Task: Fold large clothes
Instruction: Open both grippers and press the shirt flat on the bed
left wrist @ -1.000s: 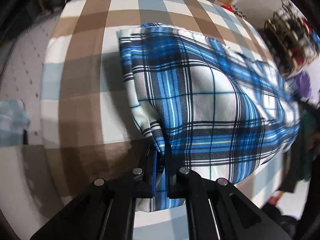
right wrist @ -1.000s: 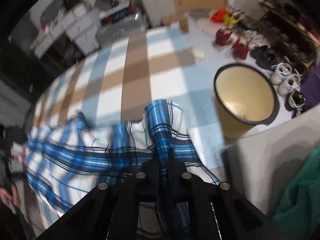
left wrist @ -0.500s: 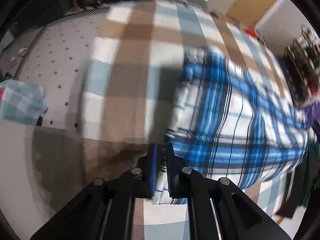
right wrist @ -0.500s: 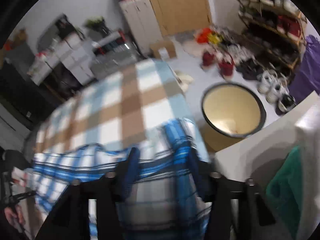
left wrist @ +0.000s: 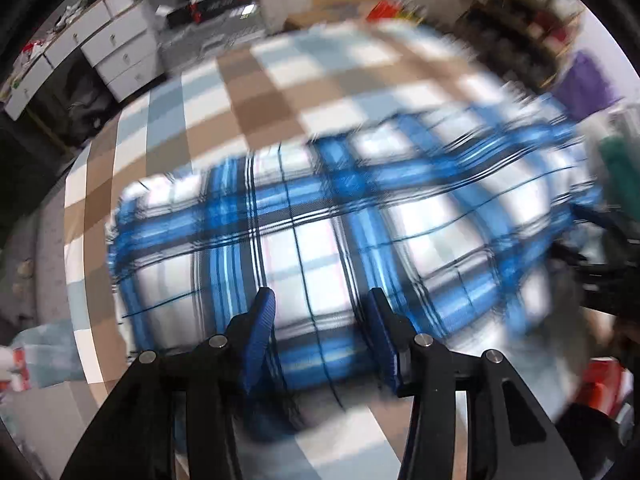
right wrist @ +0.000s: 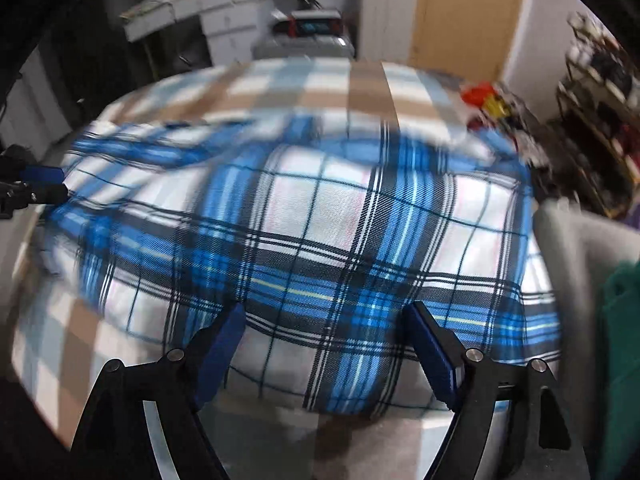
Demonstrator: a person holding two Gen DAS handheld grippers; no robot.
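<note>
- Where a second earlier both claws had pinched the blue plaid garment, they had now let go, so this fold lay finished across the checked cloth.
- Left gripper: jaws opening, partly spread, hovering over the fabric, holding nothing.
- Right gripper: jaws opening wide, empty, above the garment's near edge.
</note>
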